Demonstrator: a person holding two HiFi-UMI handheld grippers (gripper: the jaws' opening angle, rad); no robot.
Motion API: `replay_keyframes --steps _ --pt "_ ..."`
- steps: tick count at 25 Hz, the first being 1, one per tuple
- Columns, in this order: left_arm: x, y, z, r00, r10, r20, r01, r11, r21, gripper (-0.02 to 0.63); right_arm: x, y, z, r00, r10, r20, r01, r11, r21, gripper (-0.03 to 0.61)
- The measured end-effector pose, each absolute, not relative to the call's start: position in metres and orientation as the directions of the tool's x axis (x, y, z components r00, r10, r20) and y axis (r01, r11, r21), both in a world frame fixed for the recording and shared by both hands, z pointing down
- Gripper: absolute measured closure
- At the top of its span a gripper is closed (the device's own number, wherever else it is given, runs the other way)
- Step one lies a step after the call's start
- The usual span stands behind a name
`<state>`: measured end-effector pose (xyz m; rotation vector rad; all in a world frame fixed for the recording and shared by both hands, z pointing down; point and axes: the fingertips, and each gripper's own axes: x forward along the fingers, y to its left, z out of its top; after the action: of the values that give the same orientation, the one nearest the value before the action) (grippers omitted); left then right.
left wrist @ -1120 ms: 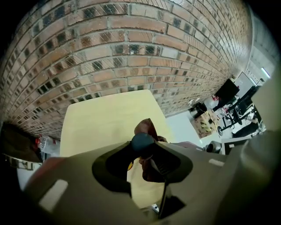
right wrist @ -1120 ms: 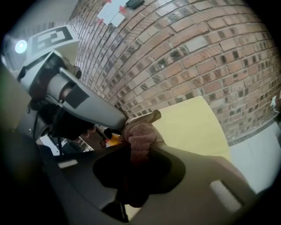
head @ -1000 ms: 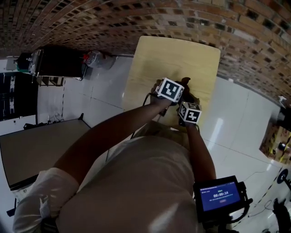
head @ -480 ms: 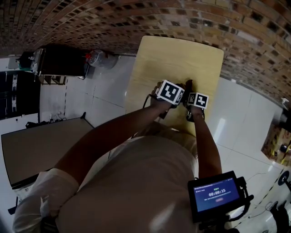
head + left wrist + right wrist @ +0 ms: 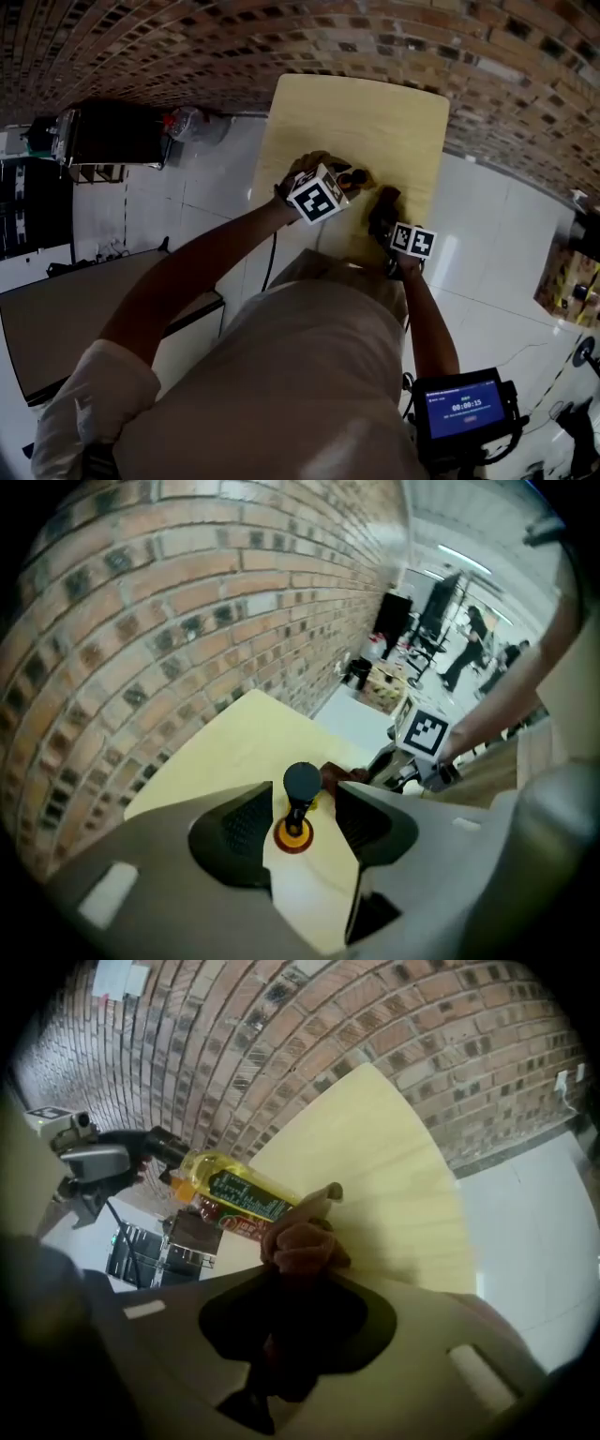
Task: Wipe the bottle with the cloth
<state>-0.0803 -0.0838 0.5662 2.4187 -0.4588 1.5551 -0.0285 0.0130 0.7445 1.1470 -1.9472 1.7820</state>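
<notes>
Seemingly bottle (image 5: 234, 1194) inside table (image 5: 356, 112) edges, cloth (image 5: 302, 1241) beside

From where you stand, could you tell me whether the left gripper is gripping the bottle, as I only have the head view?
Observer: No. The left gripper view shows the left gripper has just been opening its jaws. They stand apart, and the dark cap of the bottle sits between them, not clamped.
Operator: Thank you. What does the right gripper hold?
Observer: The right gripper view shows the right gripper shut on a bunched brown cloth.
Operator: Is the cloth near the bottle?
Observer: Yes, it overlaps the bottle's lower end there, but I cannot confirm contact.
</notes>
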Motion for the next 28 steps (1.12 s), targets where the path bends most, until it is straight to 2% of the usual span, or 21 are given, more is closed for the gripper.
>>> replay_keyframes --steps 3,5,8,11,16,23,26,28 --pt "-0.077 -0.076 0.560 0.402 -0.122 0.907 -0.148 -0.987 -0.067 0.383 -0.022 0.032 0.737 -0.647 -0.391 0.655 -0.698 -0.044 -0.715 0.492" --pt "-0.075 -0.068 0.565 0.383 -0.094 0.919 0.061 -0.990 -0.127 0.382 -0.017 0.038 0.731 -0.642 -0.408 0.649 -0.698 -0.037 -0.715 0.492" --pt "-0.073 -0.056 0.581 0.326 -0.074 0.942 0.390 -0.897 -0.206 0.385 -0.015 0.040 0.723 -0.639 -0.431 0.637 -0.696 -0.029 -0.717 0.492" --pt "-0.070 -0.058 0.588 0.288 -0.091 0.953 0.541 -0.806 -0.241 0.400 -0.017 0.037 0.713 -0.639 -0.447 0.626 -0.700 0.001 -0.714 0.491" --pt "-0.068 -0.066 0.591 0.248 -0.129 0.960 0.642 -0.720 -0.263 0.407 -0.020 0.030 0.703 -0.637 -0.460 0.618 -0.710 0.039 -0.703 0.491" --pt "-0.064 -0.070 0.585 0.292 -0.144 0.946 0.613 -0.731 -0.301 0.408 -0.026 0.035 0.698 -0.641 -0.472 0.605 -0.701 0.040 -0.712 0.491" --pt "-0.065 -0.070 0.593 0.250 -0.122 0.961 0.601 -0.758 -0.253 0.394 -0.029 0.042 0.702 -0.647 -0.455 0.612 -0.702 0.043 -0.711 0.491" --pt "-0.066 -0.074 0.598 0.210 -0.142 0.967 0.581 -0.777 -0.241 0.407 -0.031 0.047 0.703 -0.651 -0.443 0.616 -0.704 0.050 -0.708 0.491"
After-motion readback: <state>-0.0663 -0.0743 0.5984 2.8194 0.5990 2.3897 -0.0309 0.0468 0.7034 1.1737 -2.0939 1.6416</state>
